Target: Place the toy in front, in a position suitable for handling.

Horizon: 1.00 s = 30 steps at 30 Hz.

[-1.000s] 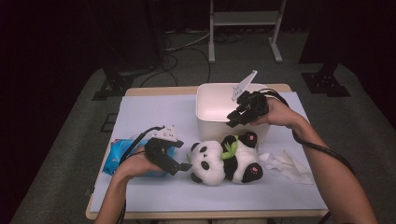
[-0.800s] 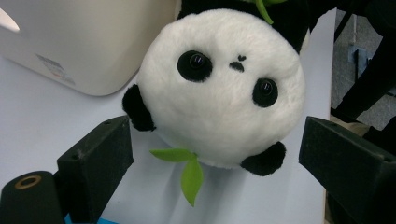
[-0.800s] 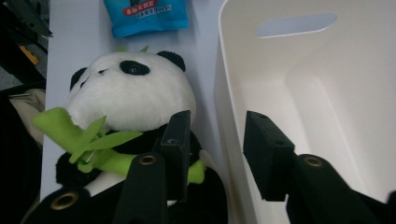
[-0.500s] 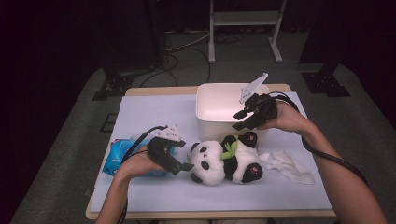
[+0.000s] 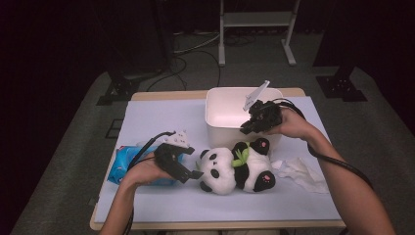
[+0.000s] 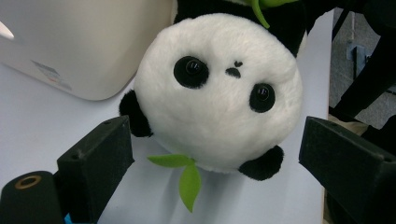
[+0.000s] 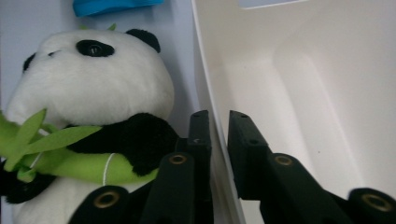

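Observation:
A plush panda (image 5: 235,168) with green bamboo leaves lies on the pale blue table cover, just in front of a white bin (image 5: 226,108). My left gripper (image 5: 192,175) is open at the panda's head. In the left gripper view the jaws of the left gripper (image 6: 217,135) stand wide on either side of the panda's face (image 6: 219,88) without touching it. My right gripper (image 5: 247,128) is at the bin's front wall. In the right gripper view the right gripper (image 7: 218,116) has one jaw outside and one inside the bin (image 7: 299,93), shut on its rim, with the panda (image 7: 93,88) beside it.
A blue wipes pack (image 5: 128,164) lies under my left hand near the table's left edge. A crumpled white tissue (image 5: 301,171) lies right of the panda. The bin's inside looks bare. Dark floor, cables and stand legs lie beyond the table.
My right gripper has come down from above the bin onto its front wall and shut on the rim. The left gripper has edged slightly right toward the panda's head.

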Motion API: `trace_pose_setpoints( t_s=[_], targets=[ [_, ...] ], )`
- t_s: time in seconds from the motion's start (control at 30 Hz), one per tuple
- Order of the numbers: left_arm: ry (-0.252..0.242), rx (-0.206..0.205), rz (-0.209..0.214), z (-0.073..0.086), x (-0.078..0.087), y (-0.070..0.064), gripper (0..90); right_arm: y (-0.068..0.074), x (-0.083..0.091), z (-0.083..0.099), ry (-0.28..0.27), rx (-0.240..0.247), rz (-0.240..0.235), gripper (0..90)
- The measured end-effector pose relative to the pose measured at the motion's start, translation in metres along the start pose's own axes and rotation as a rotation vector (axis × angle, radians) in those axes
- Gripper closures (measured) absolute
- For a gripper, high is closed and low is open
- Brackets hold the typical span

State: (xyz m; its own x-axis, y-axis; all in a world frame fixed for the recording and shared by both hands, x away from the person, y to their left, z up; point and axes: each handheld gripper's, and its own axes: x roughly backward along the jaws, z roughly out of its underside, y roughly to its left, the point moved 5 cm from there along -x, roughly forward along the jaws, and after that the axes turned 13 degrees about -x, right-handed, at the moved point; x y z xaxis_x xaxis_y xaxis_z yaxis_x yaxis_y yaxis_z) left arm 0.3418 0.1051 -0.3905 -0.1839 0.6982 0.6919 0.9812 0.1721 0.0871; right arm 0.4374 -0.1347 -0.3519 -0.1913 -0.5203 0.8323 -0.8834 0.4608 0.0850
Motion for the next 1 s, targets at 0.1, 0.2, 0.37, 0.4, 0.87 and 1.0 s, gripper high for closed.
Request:
trace_pose_setpoints(
  t_s=[0.1,0.2,0.37,0.4,0.87,1.0],
  targets=[
    [-0.001,0.001,-0.001,0.0,0.0,0.0,8.8,0.001,0.001,0.0,0.002,-0.002,-0.006,82.1],
    [-0.002,0.001,-0.001,0.0,-0.001,0.0,8.8,0.002,0.001,0.0,0.006,-0.003,-0.011,82.4],
    [-0.001,0.001,0.0,0.0,0.0,0.0,8.8,0.005,0.001,0.0,0.008,0.014,-0.022,83.7],
    [-0.001,0.001,0.001,0.0,0.0,0.0,8.8,0.006,0.001,0.0,0.011,0.017,-0.025,83.9],
    [0.007,0.0,-0.007,0.002,0.002,0.001,8.8,0.012,0.018,0.004,-0.032,0.007,-0.024,62.4],
    [0.006,0.002,-0.009,0.001,0.002,0.001,8.8,0.018,0.026,0.007,-0.048,0.014,-0.018,60.0]
  ],
)
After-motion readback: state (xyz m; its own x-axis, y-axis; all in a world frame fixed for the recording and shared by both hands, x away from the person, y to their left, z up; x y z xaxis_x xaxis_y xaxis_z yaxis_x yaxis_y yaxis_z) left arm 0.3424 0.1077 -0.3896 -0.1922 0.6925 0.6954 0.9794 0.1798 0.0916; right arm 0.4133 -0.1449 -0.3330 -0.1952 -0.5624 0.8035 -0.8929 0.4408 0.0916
